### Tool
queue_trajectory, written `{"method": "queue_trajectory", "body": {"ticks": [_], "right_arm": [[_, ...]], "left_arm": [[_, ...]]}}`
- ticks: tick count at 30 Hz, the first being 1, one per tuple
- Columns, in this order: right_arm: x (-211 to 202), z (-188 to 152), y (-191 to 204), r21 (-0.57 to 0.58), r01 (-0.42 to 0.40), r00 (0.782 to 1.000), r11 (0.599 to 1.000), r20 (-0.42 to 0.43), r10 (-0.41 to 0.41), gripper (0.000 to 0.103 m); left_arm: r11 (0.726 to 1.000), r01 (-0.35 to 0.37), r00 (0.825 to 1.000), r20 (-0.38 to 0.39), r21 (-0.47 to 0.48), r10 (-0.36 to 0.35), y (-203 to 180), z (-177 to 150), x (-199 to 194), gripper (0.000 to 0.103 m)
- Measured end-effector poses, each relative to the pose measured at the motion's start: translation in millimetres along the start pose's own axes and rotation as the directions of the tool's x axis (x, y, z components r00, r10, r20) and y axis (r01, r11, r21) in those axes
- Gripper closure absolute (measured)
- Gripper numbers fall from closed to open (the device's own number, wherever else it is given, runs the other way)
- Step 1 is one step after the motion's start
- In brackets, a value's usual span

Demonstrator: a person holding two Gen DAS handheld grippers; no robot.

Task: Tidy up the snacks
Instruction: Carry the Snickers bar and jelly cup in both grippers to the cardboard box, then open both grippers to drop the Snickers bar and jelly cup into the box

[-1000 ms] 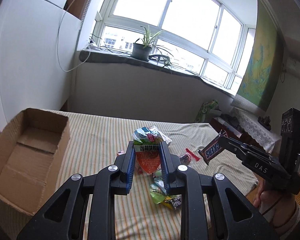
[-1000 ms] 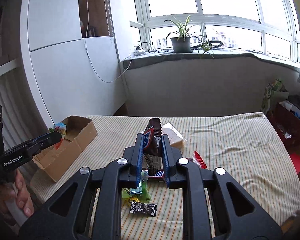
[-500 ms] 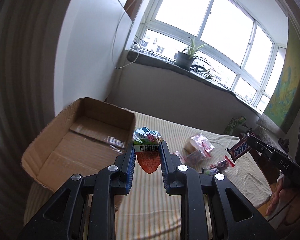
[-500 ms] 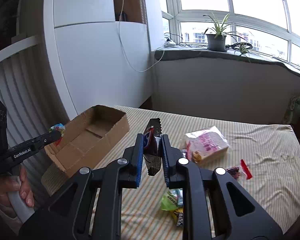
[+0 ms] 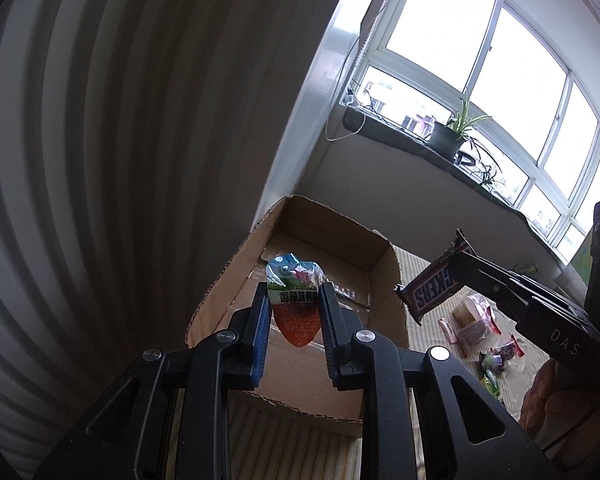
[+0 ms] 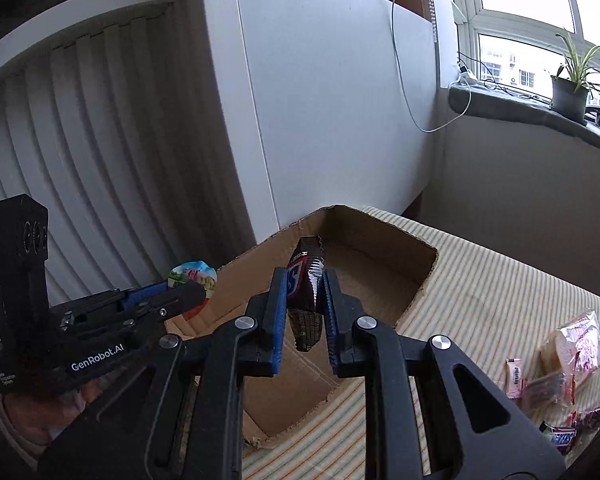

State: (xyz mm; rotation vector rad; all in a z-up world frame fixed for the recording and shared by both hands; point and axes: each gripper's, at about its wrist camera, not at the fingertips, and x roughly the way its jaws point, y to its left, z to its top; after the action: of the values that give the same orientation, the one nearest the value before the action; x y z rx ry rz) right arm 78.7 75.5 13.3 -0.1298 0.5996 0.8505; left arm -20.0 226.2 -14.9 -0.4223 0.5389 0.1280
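One jelly cup (image 5: 296, 304), with a blue-green lid and an orange body, sits pinched between the blue pads of the left tongs (image 5: 294, 312), held in the air above the open cardboard box (image 5: 380, 256). From the right wrist view the same cup (image 6: 194, 276) shows at the tip of the left tongs (image 6: 180, 294), just over the box's left wall. One Snickers bar (image 6: 306, 292) stands nearly upright, squeezed between the pads of the right tongs (image 6: 306, 304), also held over the box (image 6: 404, 256); in the left wrist view that bar (image 5: 434, 284) hangs at the tip of the right tongs (image 5: 460, 264), just past the box's right wall. So there are two tongs, each pinching one snack, both above a single box.

The box lies on a striped bed (image 6: 492, 288), at its corner nearest the white cabinet (image 6: 320, 100). Its floor shows bare cardboard where it can be seen.

Toward the far right edge of the bed a loose group of snacks remains: one clear bag of bread (image 6: 576, 344), one small pink-and-white sachet (image 6: 514, 376), one clear wrapped piece (image 6: 548, 388), one red-ended candy (image 6: 592, 416) and one more small Snickers (image 6: 562, 438). Others at the frame's edge are too blurred to count.

Behind, one potted plant (image 6: 570, 88) stands on the window sill (image 6: 500, 100), and one white cable (image 6: 404, 80) hangs down the cabinet.
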Motion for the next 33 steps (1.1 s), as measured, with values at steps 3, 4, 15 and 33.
{"method": "queue_trajectory", "body": {"ticks": [3,4,15,33], "right_arm": [[26,-4,1,-0.014,-0.009,0.997,1.0,-0.081,0.008,0.075],[27,-7,1,-0.019,0.01,0.997,1.0,-0.078,-0.012,0.064],[5,-24,6,-0.054,0.068,0.997,0.996,-0.025,-0.069,0.032],[-47,-39,-2,-0.002,0.124,0.99,0.992,0.06,-0.124,0.0]], "left_arm": [[1.0,0.003,1.0,-0.022,-0.004,-0.004,2,-1,9,0.08],[1.0,-0.001,0.999,-0.032,-0.006,0.0,2,-2,12,0.075],[0.995,-0.065,0.998,-0.003,-0.072,0.065,15,3,0,0.03],[0.983,-0.172,0.98,0.115,0.07,0.164,-30,8,-44,0.021]]}}
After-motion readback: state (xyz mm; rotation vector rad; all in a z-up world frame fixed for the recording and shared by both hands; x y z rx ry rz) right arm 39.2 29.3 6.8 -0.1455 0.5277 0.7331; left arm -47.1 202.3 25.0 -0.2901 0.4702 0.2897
